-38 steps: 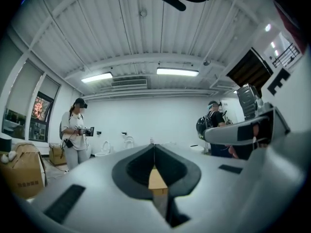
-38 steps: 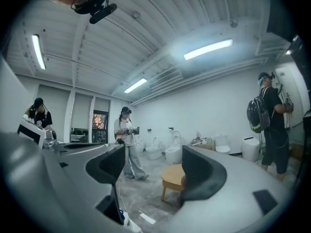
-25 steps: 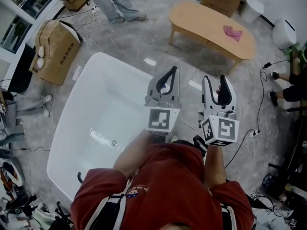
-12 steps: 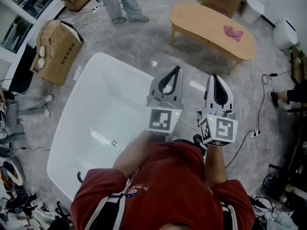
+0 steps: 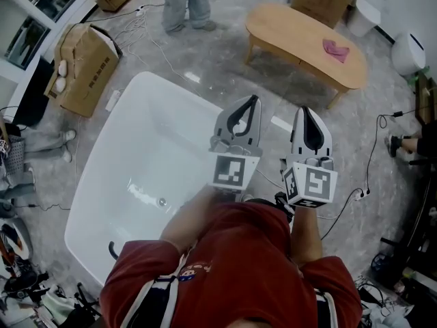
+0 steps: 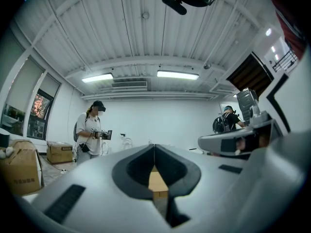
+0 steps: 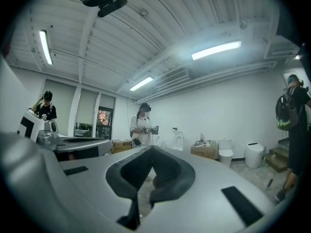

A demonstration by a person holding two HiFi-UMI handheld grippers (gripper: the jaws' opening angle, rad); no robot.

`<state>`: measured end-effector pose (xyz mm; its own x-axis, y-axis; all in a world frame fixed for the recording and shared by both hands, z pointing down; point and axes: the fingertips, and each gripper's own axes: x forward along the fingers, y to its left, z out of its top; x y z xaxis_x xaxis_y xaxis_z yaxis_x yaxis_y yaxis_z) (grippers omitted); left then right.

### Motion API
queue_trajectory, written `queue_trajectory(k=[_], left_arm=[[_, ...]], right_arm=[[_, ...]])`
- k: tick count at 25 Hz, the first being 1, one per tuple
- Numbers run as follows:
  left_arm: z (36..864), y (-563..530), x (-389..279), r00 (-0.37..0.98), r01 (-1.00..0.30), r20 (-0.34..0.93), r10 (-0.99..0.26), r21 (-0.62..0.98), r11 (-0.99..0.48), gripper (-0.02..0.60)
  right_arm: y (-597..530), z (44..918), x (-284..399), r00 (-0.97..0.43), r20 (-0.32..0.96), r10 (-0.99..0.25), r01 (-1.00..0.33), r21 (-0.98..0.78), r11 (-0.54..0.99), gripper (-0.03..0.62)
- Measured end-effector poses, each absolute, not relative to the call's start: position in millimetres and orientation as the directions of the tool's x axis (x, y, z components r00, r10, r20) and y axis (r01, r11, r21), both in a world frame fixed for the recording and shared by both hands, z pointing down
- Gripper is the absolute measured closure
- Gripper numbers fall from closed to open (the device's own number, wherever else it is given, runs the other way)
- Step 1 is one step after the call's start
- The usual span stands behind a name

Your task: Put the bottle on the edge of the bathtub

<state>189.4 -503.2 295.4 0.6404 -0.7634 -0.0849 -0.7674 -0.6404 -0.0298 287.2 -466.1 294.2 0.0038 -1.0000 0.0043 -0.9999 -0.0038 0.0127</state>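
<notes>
No bottle shows in any view. The white bathtub (image 5: 177,91) lies on the floor at the left of the head view, and nothing stands on its rim. I hold both grippers up side by side, above the tub's right end. My left gripper (image 5: 255,99) is shut with its tips meeting and nothing between them; its own view shows the same (image 6: 154,146). My right gripper (image 5: 304,110) is also shut and empty, tips together (image 7: 152,148). Both point out across the room.
A curved wooden table (image 5: 300,36) with a pink cloth (image 5: 336,49) stands beyond the tub. A cardboard box (image 5: 85,63) sits at the tub's far left corner. A person (image 5: 188,2) stands past the tub. Cables trail over the floor (image 5: 369,176).
My right gripper's jaws have closed from open. The left gripper has stayed shut. Both grippers have lifted slightly in the head view, and the standing person has shifted right.
</notes>
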Motion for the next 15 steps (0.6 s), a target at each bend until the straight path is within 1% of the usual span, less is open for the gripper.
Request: queue_trajectory(k=[15], left_arm=[[297,-507,176,0.63,-0.775,-0.089,-0.771,-0.014,-0.632,0.566]], right_arm=[[-469,300,277,-0.001,0.019,-1.0,-1.0,0.016,0.001,0.582]])
